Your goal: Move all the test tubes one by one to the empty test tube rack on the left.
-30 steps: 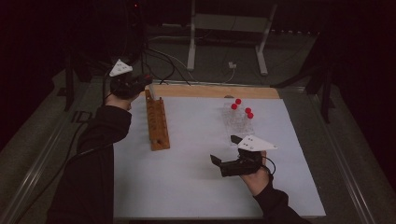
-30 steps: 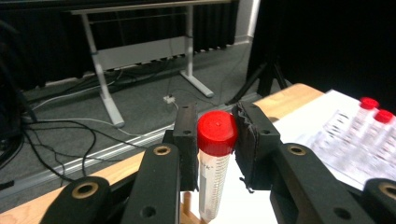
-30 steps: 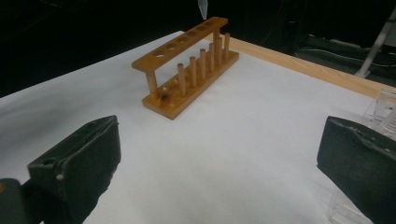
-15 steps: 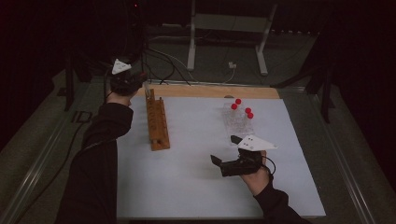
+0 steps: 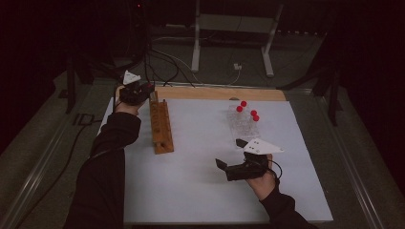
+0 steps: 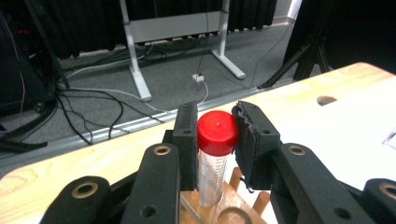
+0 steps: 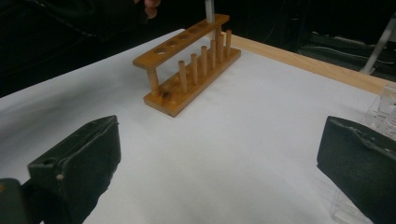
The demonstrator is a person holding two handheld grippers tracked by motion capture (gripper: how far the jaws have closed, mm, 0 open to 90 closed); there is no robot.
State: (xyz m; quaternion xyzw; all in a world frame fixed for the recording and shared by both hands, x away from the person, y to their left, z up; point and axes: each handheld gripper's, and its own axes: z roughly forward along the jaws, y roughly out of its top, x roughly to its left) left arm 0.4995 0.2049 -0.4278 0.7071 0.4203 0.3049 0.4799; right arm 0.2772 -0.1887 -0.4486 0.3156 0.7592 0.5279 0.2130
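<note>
Left gripper [image 6: 215,140] clamps clear red-capped tube [image 6: 212,161] over wooden rack [image 5: 161,125], seemingly upright; right gripper [image 7: 217,172] wide, empty.

No legible text; only unreadable graduation marks on the clear tube [image 6: 211,177].

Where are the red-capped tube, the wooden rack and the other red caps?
tube [image 6: 215,133], left gripper view, on its red cap.
wooden rack [image 7: 187,44], right gripper view, on its top board.
red caps [image 5: 253,113], high view, on one cap.
</note>
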